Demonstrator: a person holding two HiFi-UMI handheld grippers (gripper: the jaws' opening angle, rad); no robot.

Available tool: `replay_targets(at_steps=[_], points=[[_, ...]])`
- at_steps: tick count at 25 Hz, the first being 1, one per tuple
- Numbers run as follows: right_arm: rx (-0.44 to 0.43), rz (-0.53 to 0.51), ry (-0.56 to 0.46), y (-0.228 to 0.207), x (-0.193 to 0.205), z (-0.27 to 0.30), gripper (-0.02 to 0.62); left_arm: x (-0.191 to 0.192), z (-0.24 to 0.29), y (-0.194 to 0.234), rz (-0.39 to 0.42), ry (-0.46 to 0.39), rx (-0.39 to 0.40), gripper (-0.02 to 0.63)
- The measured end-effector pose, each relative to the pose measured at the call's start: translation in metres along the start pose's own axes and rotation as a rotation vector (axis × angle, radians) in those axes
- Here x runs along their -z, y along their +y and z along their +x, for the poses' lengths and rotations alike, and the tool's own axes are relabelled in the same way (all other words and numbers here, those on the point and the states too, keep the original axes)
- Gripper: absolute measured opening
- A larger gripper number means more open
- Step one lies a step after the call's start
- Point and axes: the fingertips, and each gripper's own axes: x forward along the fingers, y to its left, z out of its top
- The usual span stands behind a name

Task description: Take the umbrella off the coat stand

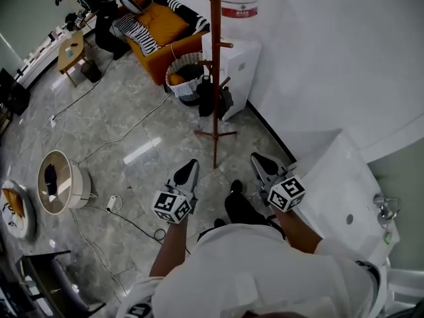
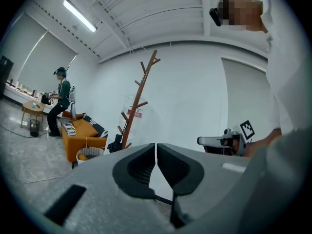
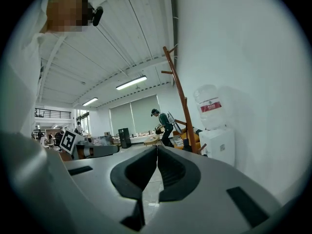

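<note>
A tall brown wooden coat stand (image 1: 214, 71) rises from the marble floor ahead of me, close to the white wall. A black folded umbrella (image 1: 206, 97) hangs low on one of its pegs. My left gripper (image 1: 190, 167) and right gripper (image 1: 259, 159) are held side by side short of the stand's foot, both shut with nothing in them. In the left gripper view the coat stand (image 2: 138, 101) leans up past the closed jaws, with the umbrella (image 2: 116, 143) dark at its base. The right gripper view shows the coat stand (image 3: 179, 96) against the wall.
A white water dispenser (image 1: 238, 65) stands right behind the coat stand. A wicker basket (image 1: 185, 78) and an orange sofa (image 1: 162, 28) are to its left. Cables (image 1: 119, 138) cross the floor. A person (image 1: 93, 5) stands far left. A white counter (image 1: 344, 197) is at my right.
</note>
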Motion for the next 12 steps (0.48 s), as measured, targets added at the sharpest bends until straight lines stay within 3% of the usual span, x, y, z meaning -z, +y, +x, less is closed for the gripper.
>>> replay_targets(at_steps=[7, 12], points=[[-0.028, 0.037, -0.014, -0.07, -0.012, 0.089, 0.014, -0.008, 0.078, 0.06, -0.005, 0.03, -0.008, 0.018], [-0.089, 0.033, 0.002, -0.118, -0.033, 0.157, 0.014, -0.021, 0.138, 0.101, -0.126, 0.021, 0.031, 0.018]])
